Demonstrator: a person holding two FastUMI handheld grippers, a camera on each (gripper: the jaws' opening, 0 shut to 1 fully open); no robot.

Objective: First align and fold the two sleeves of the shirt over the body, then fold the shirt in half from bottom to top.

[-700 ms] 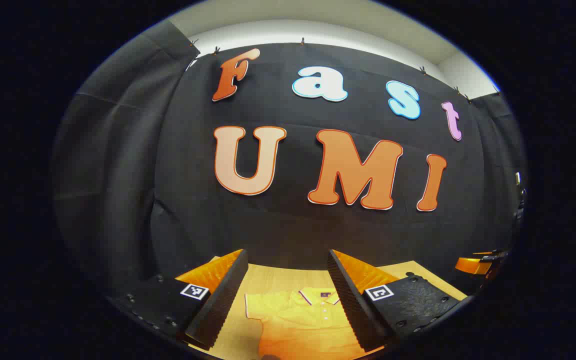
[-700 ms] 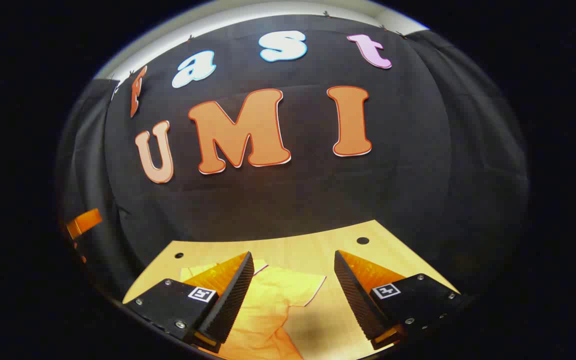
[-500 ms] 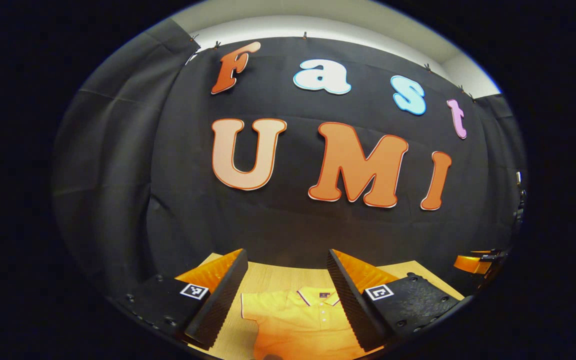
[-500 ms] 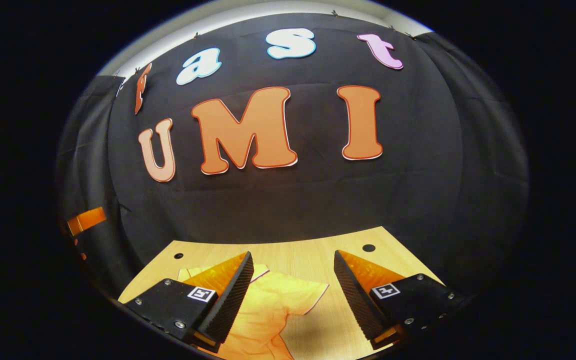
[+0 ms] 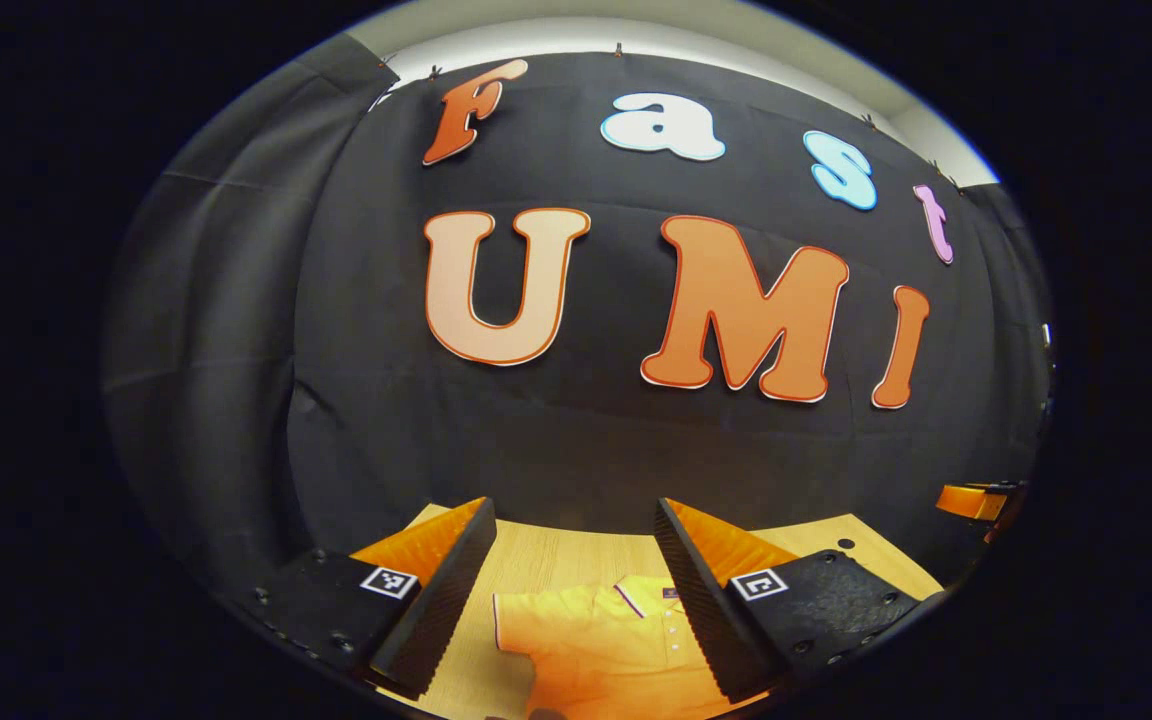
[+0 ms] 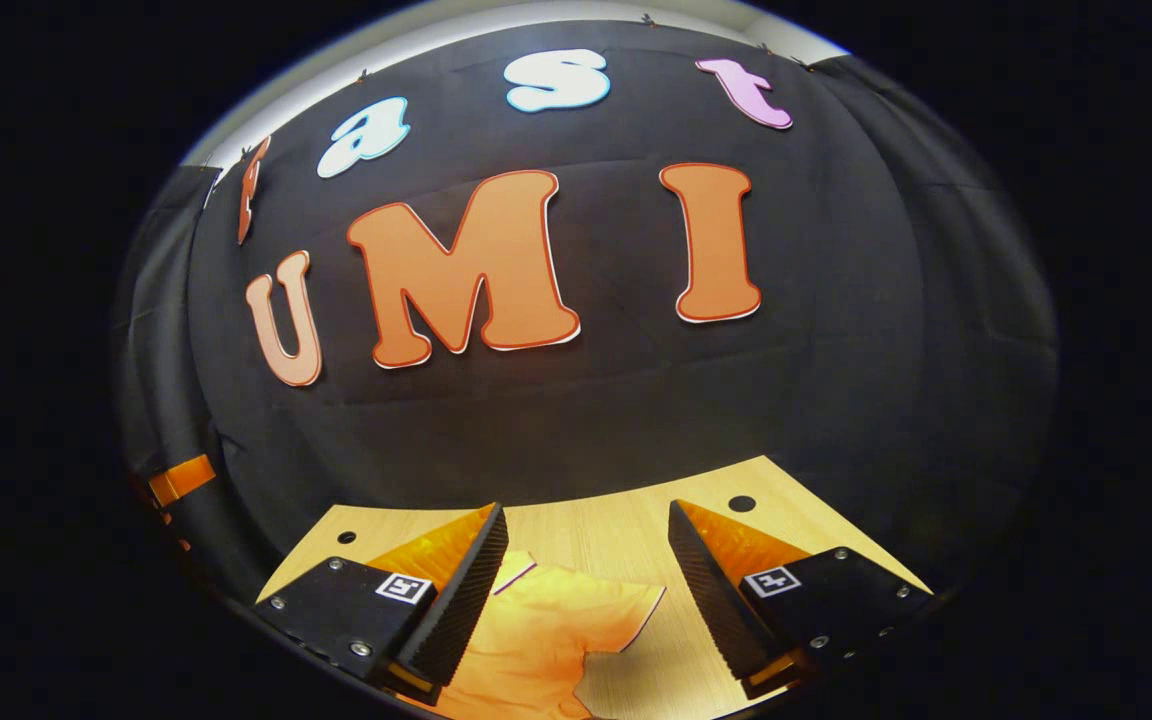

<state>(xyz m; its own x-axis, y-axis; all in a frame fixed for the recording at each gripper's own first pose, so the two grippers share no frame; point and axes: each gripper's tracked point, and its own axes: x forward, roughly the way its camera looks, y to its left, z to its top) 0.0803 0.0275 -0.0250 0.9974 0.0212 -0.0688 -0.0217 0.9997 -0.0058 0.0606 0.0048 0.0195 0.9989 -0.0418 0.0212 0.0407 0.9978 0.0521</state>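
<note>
A yellow polo shirt (image 5: 606,645) lies flat on the wooden table (image 5: 546,560), collar (image 5: 641,597) toward the wall. In the left gripper view one short sleeve (image 5: 526,620) spreads out between the fingers of my left gripper (image 5: 574,508), which hovers open above it and holds nothing. In the right gripper view the shirt (image 6: 536,650) shows its other short sleeve (image 6: 601,610), spread sideways below my right gripper (image 6: 586,510). That gripper is open too, with nothing held. The shirt's lower body is hidden below both views.
The black cloth wall stands close behind the table's far edge (image 6: 576,490). Two small round holes (image 6: 741,503) sit near the table's back corners. The other gripper's tip (image 5: 976,500) shows far right in the left gripper view, and the other gripper (image 6: 181,480) shows far left in the right gripper view.
Both grippers have shifted a little nearer to the wall. The shirt has slid slightly right in the left gripper view and lower in the right gripper view. Both stay open.
</note>
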